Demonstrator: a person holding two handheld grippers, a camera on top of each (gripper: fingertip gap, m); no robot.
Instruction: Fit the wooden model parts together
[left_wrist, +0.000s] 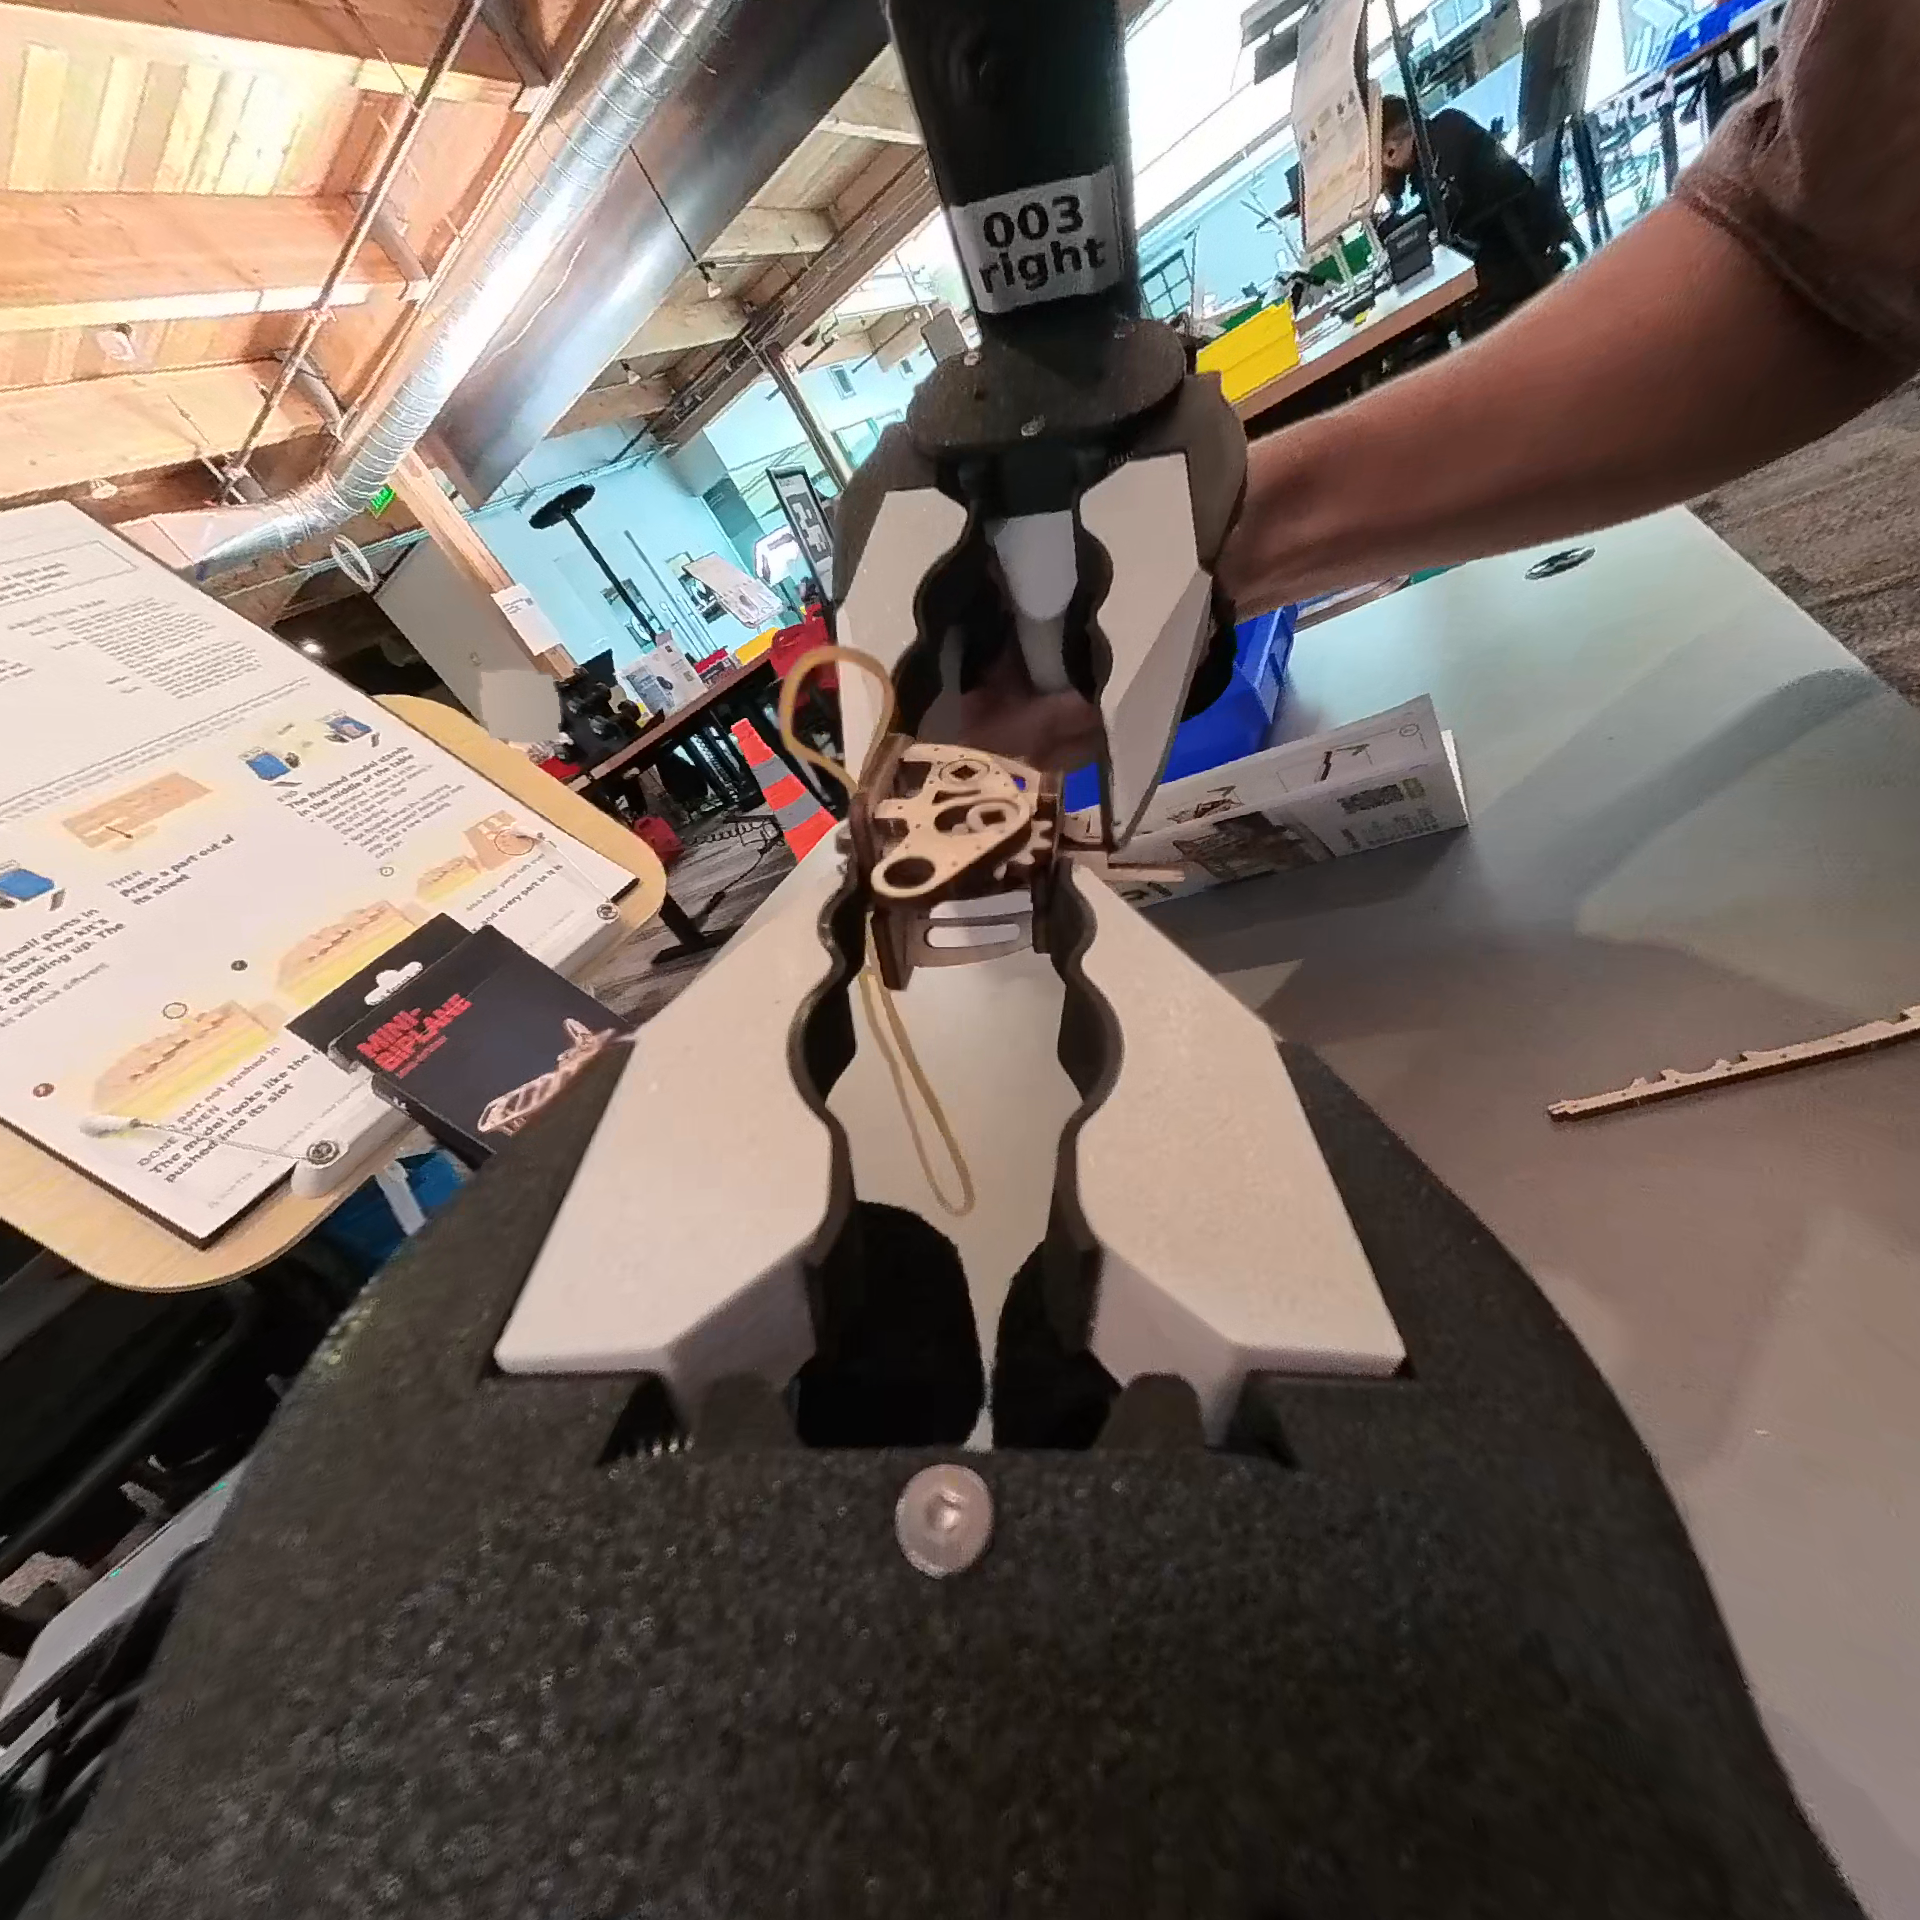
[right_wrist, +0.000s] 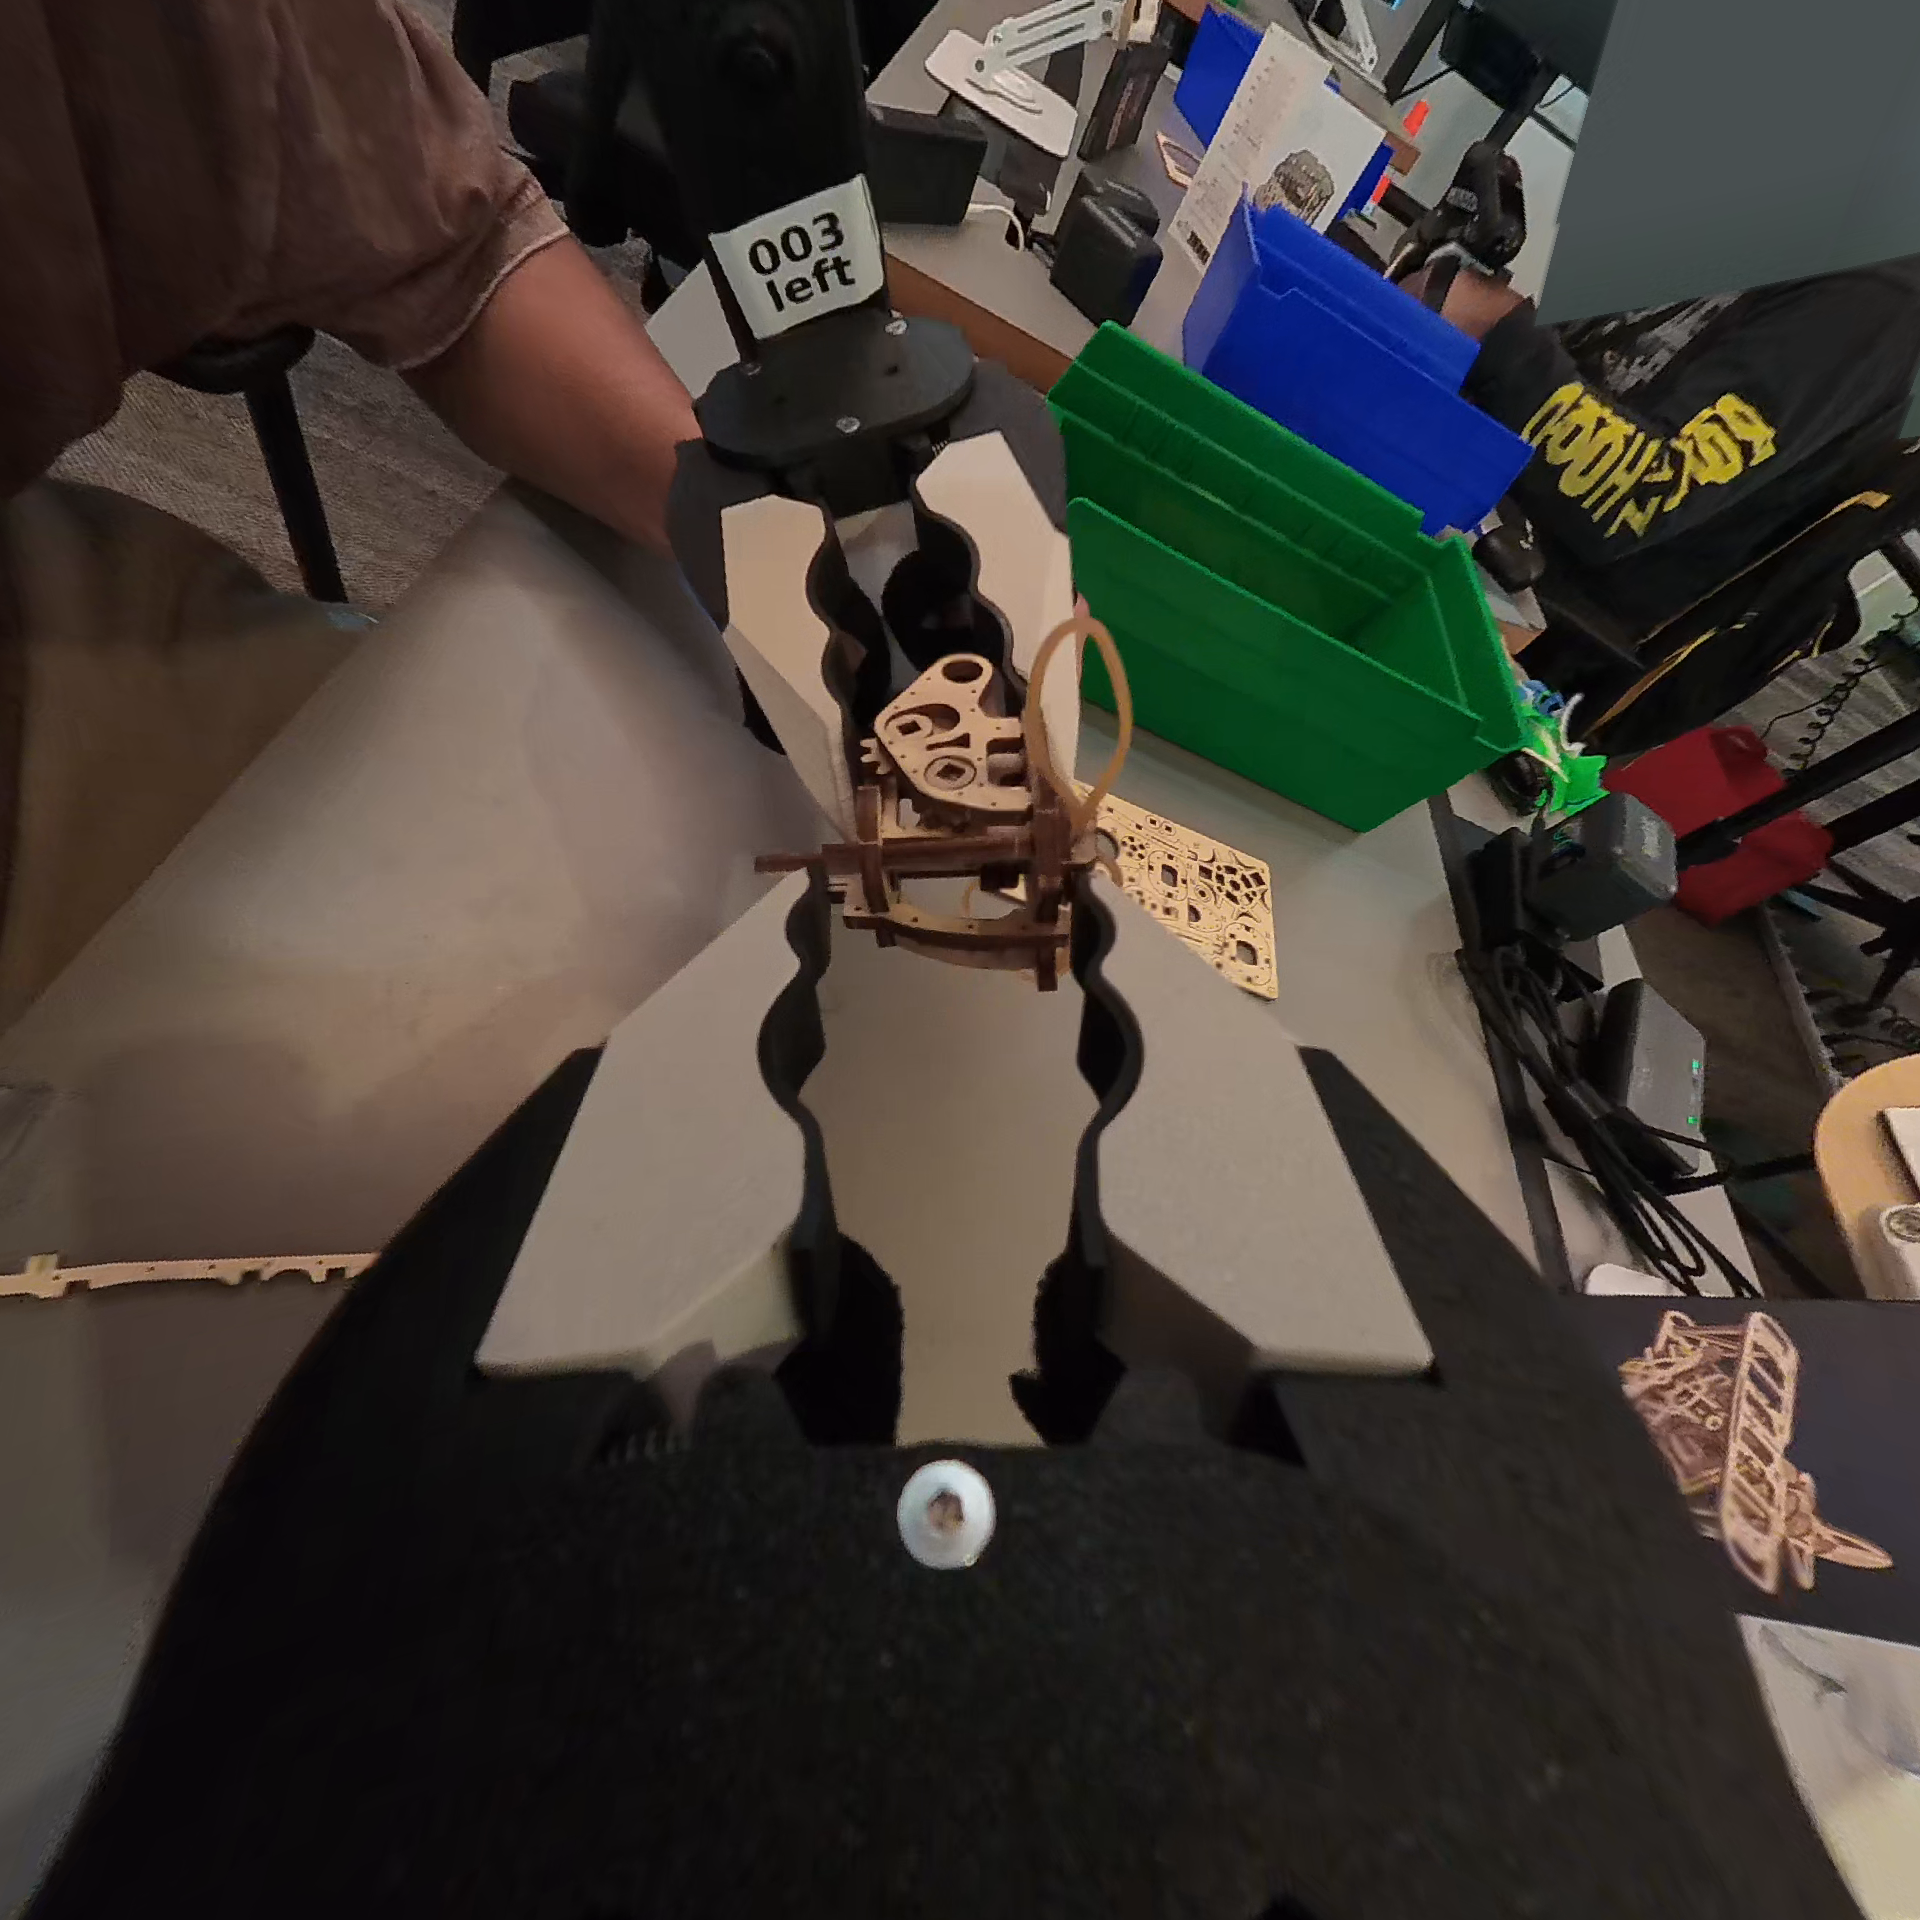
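Both claws meet nose to nose above the grey counter, the half-built wooden model caught between them. My left claw is clenched on the model's lower frame, tips pinching its dark side plates; from the right wrist view the model sits at 12 o'clock, just past my right claw, whose tips close on the cross-axle end of the frame, as far as I can tell gripping it too. A tan rubber band loops up out of the model and trails down between my left fingers; soft, springy, likely to snag. The model itself: thin laser-cut ply, very light, stiff across its flat faces but brittle at the tabs and small gears. Best held by the outer side plates, squeeze kept gentle, never on the gear train or the protruding axle. A spent wooden strip lies on the counter at 3 o'clock in the left view; a parts sheet lies at 1 o'clock in the right view, beside a green bin.
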